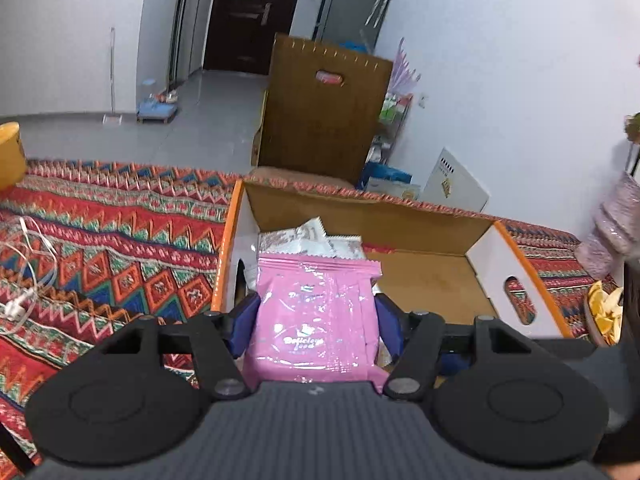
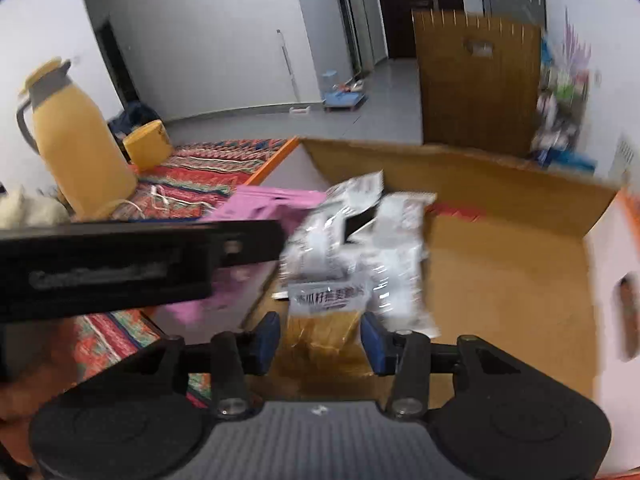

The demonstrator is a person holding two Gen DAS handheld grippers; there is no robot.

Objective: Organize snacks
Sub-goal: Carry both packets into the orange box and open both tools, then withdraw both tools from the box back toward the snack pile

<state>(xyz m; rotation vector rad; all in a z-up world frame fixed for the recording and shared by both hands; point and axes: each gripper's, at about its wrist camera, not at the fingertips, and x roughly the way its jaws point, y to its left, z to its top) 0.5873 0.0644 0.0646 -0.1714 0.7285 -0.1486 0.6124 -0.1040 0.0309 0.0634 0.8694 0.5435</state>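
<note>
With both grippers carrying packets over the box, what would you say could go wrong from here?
1. The left gripper and right gripper converge on the same corner of the cardboard box, so they may collide.
2. The pink packet could land on the piled white packets and slide.
3. The clear-bottomed packet looks gripped low and might slip.

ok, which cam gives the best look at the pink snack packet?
Left wrist view: the glossy pink foil snack packet fills the centre, sharp, printed face up, pinched between the left claw fingers above the open cardboard box. Right wrist view shows only a blurred pink edge, mostly hidden behind the black claw body.
</note>
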